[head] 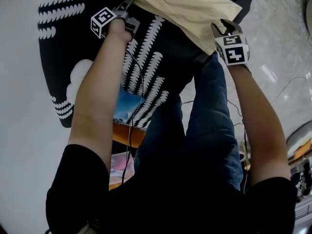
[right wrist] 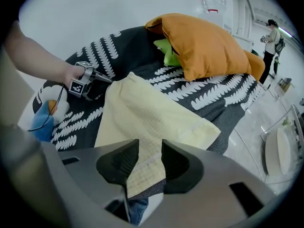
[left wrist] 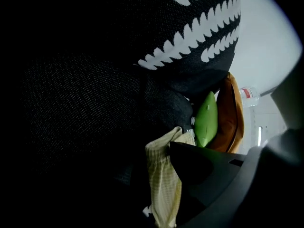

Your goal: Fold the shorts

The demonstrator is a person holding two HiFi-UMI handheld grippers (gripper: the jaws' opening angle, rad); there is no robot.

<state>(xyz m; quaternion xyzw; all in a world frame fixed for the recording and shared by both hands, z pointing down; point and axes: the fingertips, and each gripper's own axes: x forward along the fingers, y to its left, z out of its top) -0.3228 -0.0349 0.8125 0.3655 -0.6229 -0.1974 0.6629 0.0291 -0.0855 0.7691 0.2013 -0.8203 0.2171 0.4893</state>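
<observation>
The yellow shorts (right wrist: 142,113) are spread on the patterned blanket (head: 161,67); the hem is straddled, unpinched, by the released right claw (right wrist: 149,144), and the waistband is touched by the released left claw (head: 127,4)

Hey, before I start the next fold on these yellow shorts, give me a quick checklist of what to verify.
1. Shorts hem between the jaws of the right tool: ok.
2. Right tool clamped on it: not ok, jaws stand apart.
3. Left tool gripping the waistband: cannot tell, too dark.
4. Shorts lying flat on the patterned blanket: ok, mostly.
5. Orange pillow clear of shorts: ok.
</observation>
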